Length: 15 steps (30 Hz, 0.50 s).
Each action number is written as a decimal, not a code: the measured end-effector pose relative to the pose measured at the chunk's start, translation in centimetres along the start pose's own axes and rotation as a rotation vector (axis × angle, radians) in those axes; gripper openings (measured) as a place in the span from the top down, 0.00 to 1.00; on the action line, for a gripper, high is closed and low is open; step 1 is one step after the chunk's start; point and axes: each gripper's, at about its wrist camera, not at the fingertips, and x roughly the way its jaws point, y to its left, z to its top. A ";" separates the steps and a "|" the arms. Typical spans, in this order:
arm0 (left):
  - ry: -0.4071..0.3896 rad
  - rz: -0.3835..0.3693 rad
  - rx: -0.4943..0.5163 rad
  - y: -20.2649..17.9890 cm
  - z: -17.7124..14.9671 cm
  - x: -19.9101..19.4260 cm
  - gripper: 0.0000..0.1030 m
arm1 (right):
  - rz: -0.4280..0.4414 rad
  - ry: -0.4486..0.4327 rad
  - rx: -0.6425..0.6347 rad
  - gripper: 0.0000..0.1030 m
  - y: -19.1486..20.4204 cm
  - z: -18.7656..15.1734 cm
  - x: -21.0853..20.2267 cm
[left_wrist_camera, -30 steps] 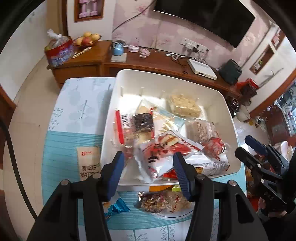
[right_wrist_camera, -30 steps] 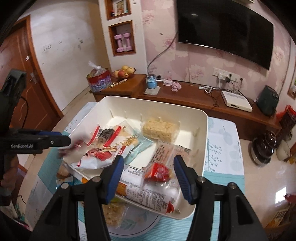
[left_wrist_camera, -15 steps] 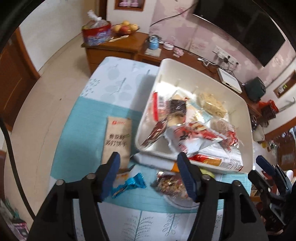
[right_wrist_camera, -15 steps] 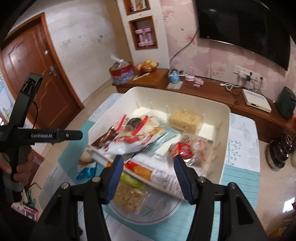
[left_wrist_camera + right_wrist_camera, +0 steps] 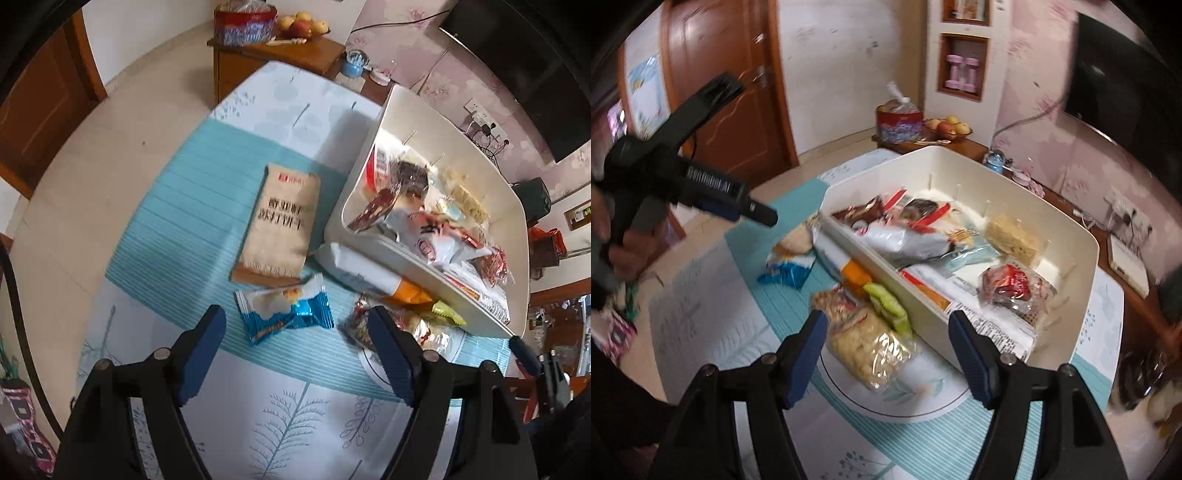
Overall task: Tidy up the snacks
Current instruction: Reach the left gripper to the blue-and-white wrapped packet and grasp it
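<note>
I see cream plastic bin crowding right; blue-white crinkly wrapped snack near; left gripper and right gripper jaws opening, empty.

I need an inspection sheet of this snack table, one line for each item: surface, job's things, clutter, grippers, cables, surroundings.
Surface: table with a teal striped and white leaf-print cloth.
Job's things: cream plastic bin holding many wrapped snacks; beside it on the cloth lie a tan paper biscuit pack, a blue-and-white foil snack packet and a clear bag of pale crackers on a white plate.
Clutter: nothing seen.
Grippers: left gripper and right gripper both opening, nothing between the jaws.
Cables: wires at the wall socket.
Surroundings: wooden sideboard with a fruit bowl; brown door.
</note>
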 end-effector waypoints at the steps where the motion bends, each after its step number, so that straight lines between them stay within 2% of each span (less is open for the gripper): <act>1: 0.012 -0.002 -0.004 0.1 -0.1 0.4 0.23 | -0.002 0.009 -0.020 0.32 0.3 -0.2 0.2; 8: 0.082 -0.001 -0.005 -0.4 -0.3 3.1 0.22 | -0.012 0.061 -0.143 0.32 1.9 -1.7 2.6; 12: 0.135 -0.015 -0.021 -0.4 0.0 4.9 0.15 | -0.023 0.091 -0.186 0.32 2.3 -2.3 4.3; 15: 0.164 -0.013 -0.049 -0.2 0.3 6.1 0.15 | -0.031 0.109 -0.218 0.30 2.5 -2.8 5.4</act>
